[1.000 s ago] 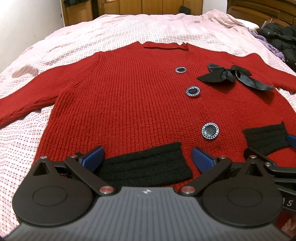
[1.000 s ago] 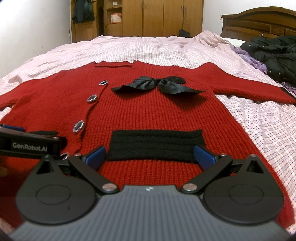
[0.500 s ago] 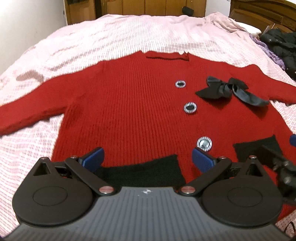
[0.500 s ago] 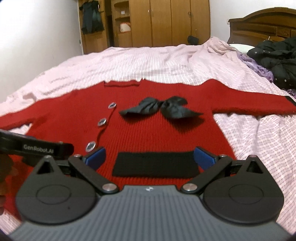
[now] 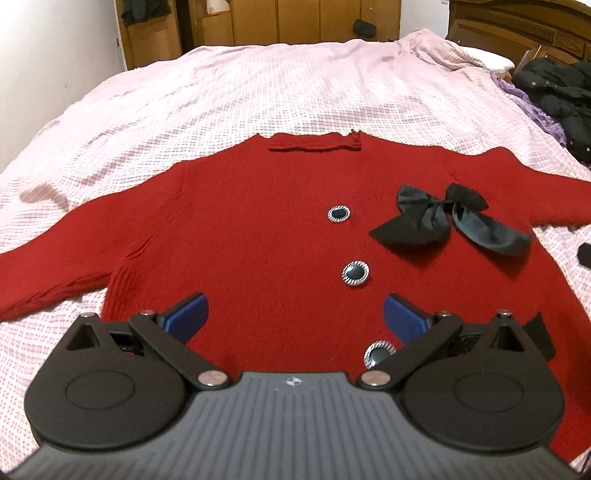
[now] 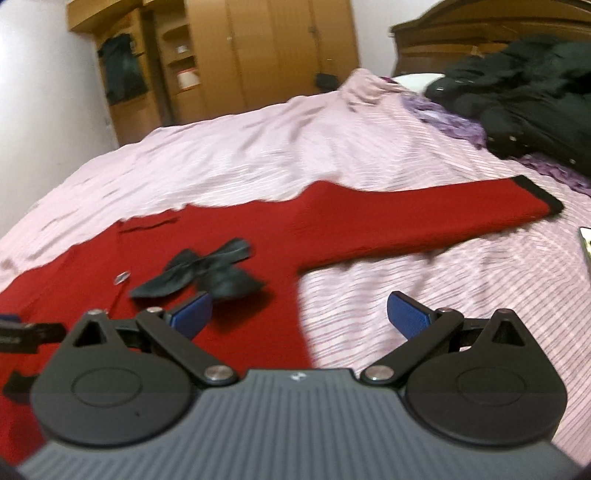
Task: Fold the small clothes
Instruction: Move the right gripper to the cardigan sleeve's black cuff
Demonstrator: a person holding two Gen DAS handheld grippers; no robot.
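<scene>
A red knit cardigan (image 5: 243, 236) lies spread flat, front up, on the pink checked bedspread (image 5: 229, 92). It has silver-rimmed black buttons (image 5: 355, 274) down the front and a black bow (image 5: 443, 218) on the chest. My left gripper (image 5: 295, 319) hovers open above the lower front, nothing between its blue fingers. My right gripper (image 6: 299, 314) is open too, over the cardigan's right edge. In the blurred right wrist view the cardigan (image 6: 258, 236) stretches one sleeve (image 6: 424, 218) out to a black cuff (image 6: 539, 195), and the bow (image 6: 203, 273) sits ahead on the left.
A dark jacket (image 6: 524, 107) and purple cloth (image 6: 454, 122) are heaped at the bed's far right. Wooden wardrobes (image 6: 258, 55) and a headboard (image 5: 517, 29) stand behind. The left gripper's body (image 6: 22, 332) pokes in at the left edge of the right wrist view.
Both grippers have lifted and pulled back from the black hem pockets, which dropped out of view. The right gripper has swung right toward the outstretched sleeve.
</scene>
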